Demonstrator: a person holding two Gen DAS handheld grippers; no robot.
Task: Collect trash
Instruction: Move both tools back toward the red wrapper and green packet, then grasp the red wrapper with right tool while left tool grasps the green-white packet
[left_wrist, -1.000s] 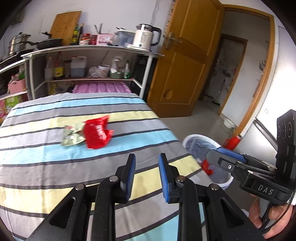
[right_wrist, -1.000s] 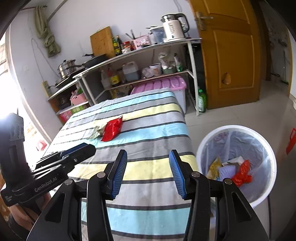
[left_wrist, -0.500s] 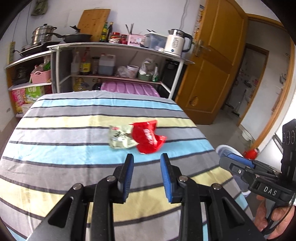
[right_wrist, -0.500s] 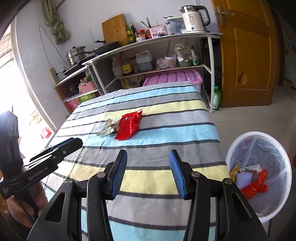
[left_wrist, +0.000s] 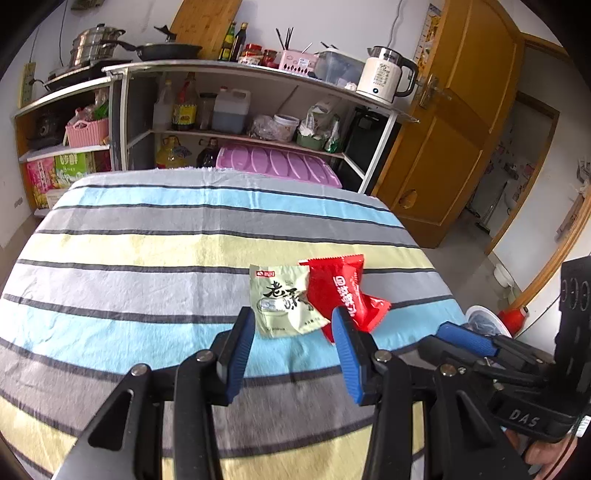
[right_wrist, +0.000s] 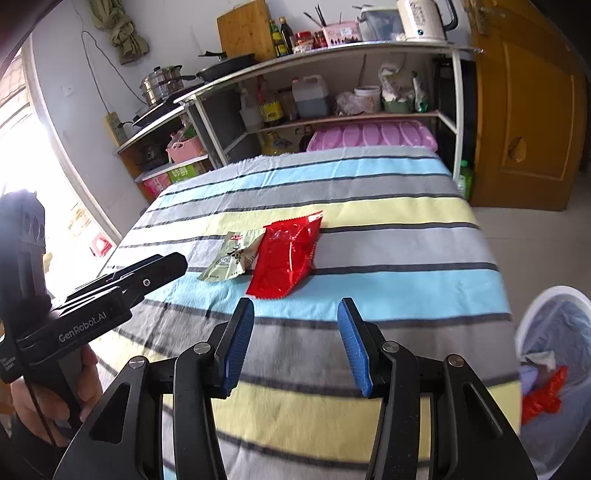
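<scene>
My left gripper (left_wrist: 293, 328) jaws just widened, empty, pale green sachet (left_wrist: 282, 301) ahead, red wrapper (right_wrist: 286, 253) beyond my spread, empty right gripper (right_wrist: 297, 334)

Trash bin (right_wrist: 554, 354) cut off by right edge; in left view mostly hidden behind right claw (left_wrist: 461, 334).

Red wrapper (left_wrist: 341, 290) overlaps pale-green packet (left_wrist: 282, 302) (both flat) — on striped cloth (left_wrist: 147, 251).

Both wrist views face down-forward over the striped table (left_wrist: 147, 251)
</scene>
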